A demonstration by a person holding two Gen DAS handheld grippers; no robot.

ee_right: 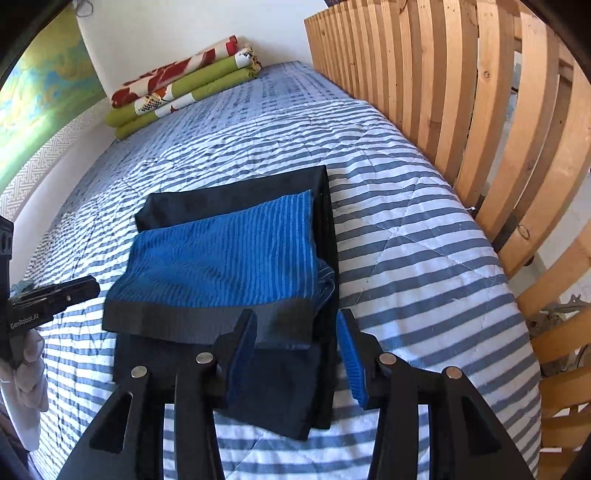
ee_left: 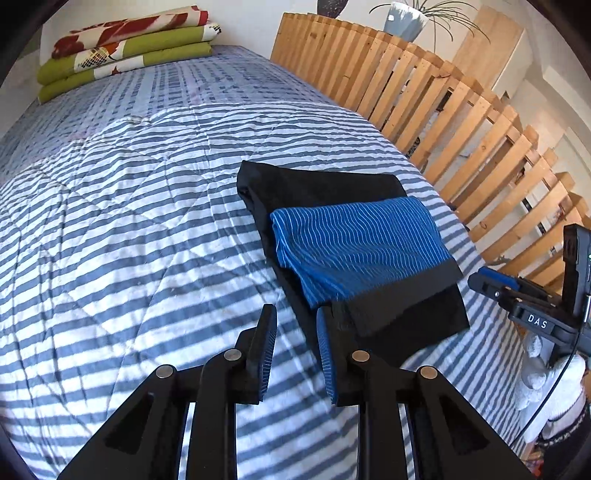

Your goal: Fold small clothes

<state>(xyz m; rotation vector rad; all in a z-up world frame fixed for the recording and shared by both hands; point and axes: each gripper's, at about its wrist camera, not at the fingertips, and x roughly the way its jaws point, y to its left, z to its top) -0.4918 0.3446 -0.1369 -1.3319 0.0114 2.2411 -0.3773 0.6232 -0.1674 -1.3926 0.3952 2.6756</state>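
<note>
Folded clothes stacked on the striped bed

The blue striped garment (ee_left: 354, 243) lies folded on the black garment (ee_right: 236, 195), on the bed (ee_left: 129, 221) near its slatted wooden rail (ee_right: 461, 110). My left tongs (ee_left: 295, 354) and right tongs (ee_right: 295, 358) both stand apart, holding nothing.

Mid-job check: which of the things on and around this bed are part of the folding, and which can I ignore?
Part of the job:
blue striped garment, folded
black garment under it
left gripper, right gripper, both open and empty

Just lying about:
folded blanket stack
striped quilt
wooden slat rail
potted plant
</note>
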